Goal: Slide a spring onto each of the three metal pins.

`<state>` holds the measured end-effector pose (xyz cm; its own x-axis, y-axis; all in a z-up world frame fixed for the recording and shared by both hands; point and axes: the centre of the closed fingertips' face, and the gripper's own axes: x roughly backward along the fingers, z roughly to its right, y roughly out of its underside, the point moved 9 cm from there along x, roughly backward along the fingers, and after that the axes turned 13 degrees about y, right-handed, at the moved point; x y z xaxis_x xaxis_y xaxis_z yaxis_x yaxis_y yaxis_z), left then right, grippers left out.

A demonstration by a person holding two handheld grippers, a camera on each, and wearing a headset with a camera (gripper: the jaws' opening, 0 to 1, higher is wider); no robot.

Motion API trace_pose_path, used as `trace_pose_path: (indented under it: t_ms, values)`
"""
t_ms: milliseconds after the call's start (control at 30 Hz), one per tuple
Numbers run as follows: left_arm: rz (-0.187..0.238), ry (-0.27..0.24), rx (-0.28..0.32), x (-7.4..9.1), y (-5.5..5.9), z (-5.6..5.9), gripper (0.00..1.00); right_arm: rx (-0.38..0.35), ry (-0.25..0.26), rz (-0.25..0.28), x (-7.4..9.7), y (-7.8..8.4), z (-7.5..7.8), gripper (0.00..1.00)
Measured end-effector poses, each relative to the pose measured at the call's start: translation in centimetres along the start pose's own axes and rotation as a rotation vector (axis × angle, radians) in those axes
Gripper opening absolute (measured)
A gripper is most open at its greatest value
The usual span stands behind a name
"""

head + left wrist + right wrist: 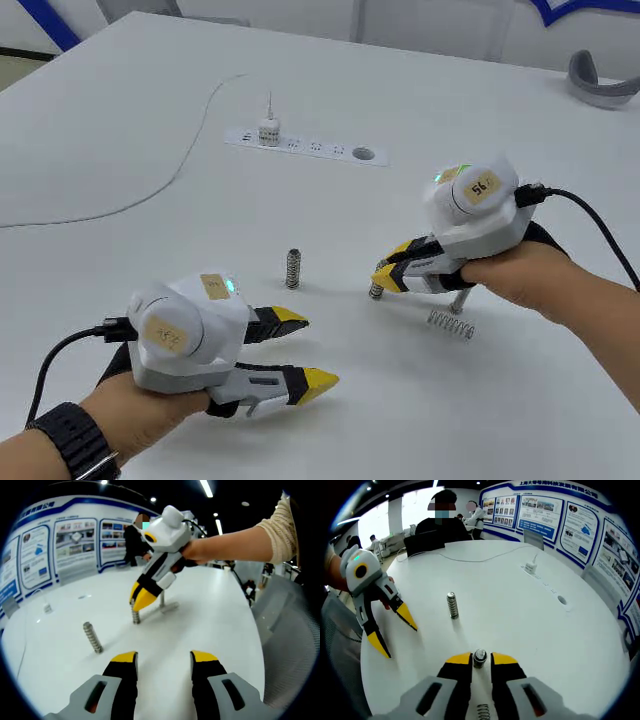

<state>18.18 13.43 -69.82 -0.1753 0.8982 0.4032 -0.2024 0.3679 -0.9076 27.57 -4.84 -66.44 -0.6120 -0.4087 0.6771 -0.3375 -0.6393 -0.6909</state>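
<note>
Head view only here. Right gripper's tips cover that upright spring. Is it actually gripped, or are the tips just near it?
Observer: Right gripper view: the right gripper has one tip on each side of the spring, just below its top, closed against it.
Operator: The pin under the right hand is mostly blocked for me. Anything on it?
Observer: Left gripper view: it is a bare pin, upright just beyond the right gripper, with no spring on its shaft.
</note>
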Motion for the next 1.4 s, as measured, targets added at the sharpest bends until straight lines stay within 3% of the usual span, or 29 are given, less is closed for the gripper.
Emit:
trace_pose_path:
  t_ms: [333, 867, 1400]
  values:
    - [0.001, -0.001, -0.001, 0.0, -0.1, 0.0, 0.43, -0.001, 0.018, 0.016, 1.2, 0.3, 0.5, 0.16]
    - [0.005, -0.006, -0.001, 0.1, -0.2, 0.0, 0.43, 0.010, 0.020, 0.054, 4.1, 0.9, -0.8, 0.17]
    - [0.008, -0.012, -0.002, 0.2, -0.2, -0.1, 0.42, 0.014, 0.022, 0.045, 6.3, 3.2, -1.6, 0.17]
